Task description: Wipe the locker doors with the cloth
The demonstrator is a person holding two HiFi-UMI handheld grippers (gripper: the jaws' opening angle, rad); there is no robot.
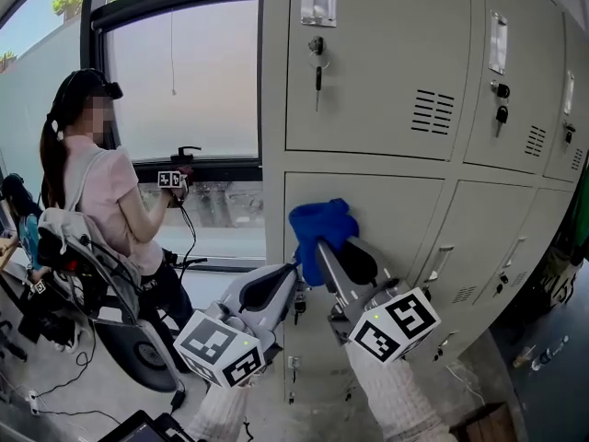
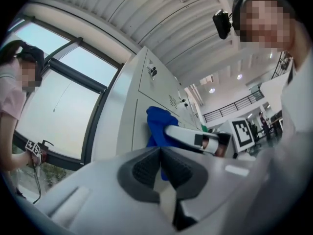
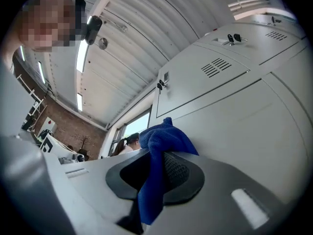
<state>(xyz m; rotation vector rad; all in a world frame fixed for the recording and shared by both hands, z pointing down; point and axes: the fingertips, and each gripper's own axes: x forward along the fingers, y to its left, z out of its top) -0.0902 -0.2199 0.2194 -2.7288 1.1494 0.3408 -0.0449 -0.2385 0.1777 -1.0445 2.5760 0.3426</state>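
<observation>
Against a locker door (image 1: 391, 215), right tool (image 3: 157, 169) pinches bunched cloth (image 1: 318, 223) hiding its tips; left tool (image 2: 160, 166) closed.

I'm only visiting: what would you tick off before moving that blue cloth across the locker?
1. Blue cloth clamped in the right gripper: ok.
2. Left gripper shut, empty, off the cloth: ok.
3. Cloth touching the lower locker door: cannot tell.
4. That door closed: ok.
5. Seated person away from the lockers: ok.
</observation>
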